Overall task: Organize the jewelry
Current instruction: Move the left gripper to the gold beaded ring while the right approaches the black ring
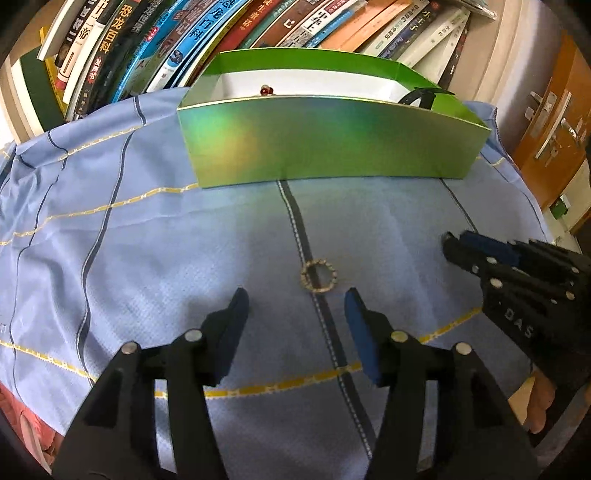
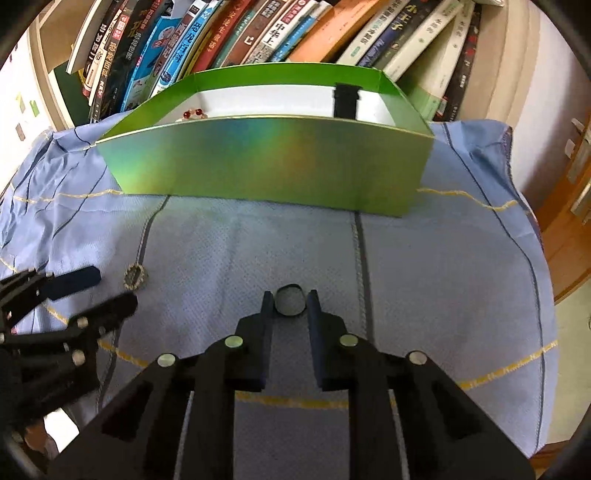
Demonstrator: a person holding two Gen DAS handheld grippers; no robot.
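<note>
One dark ring (image 2: 290, 301) between right claw (image 2: 290, 301) tips

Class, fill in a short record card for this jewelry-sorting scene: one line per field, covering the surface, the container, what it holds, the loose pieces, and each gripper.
Surface: blue cloth
Container: green box, open top, in front of books
In box: red beads; black strap
Loose pieces: beaded ring; dark ring
Left gripper: open, just short of beaded ring
Right gripper: fingers either side of dark ring; contact unclear
</note>
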